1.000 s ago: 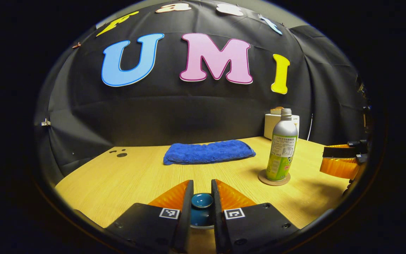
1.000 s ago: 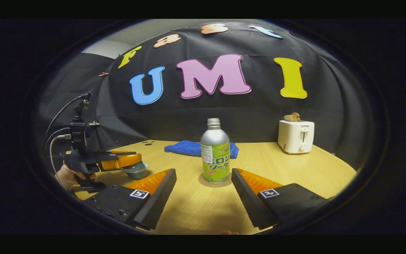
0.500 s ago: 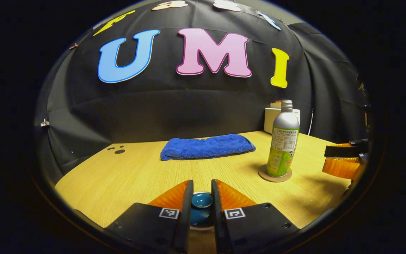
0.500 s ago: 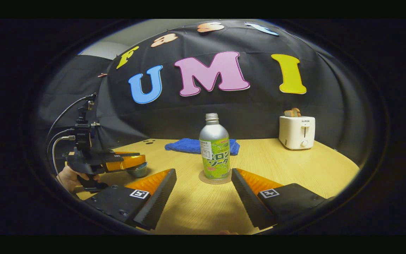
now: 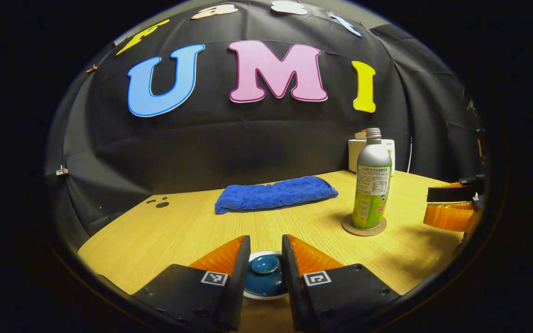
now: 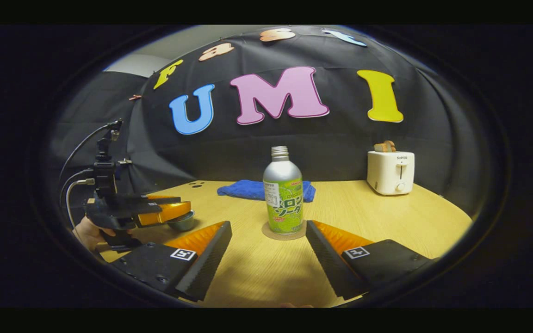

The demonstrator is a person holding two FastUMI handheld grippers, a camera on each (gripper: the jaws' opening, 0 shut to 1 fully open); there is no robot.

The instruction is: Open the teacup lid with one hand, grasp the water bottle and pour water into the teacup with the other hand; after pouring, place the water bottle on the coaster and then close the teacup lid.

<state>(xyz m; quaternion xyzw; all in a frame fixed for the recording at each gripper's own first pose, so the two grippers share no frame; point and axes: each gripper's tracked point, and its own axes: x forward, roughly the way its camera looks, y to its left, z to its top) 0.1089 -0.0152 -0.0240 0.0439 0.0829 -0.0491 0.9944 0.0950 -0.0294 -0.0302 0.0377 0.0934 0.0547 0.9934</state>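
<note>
Left gripper (image 5: 265, 259) sits narrowly parted around the teacup lid (image 5: 264, 274), contact hard to judge, right gripper (image 6: 269, 252) spread wide just short of the water bottle (image 6: 283, 196) on its coaster (image 6: 284, 231), and a careless withdrawal could tip it.

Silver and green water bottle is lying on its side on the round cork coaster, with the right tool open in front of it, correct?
Not quite: the silver and green water bottle stands upright on the round cork coaster, as the right gripper view shows. The right tool is indeed open in front of it.
</note>
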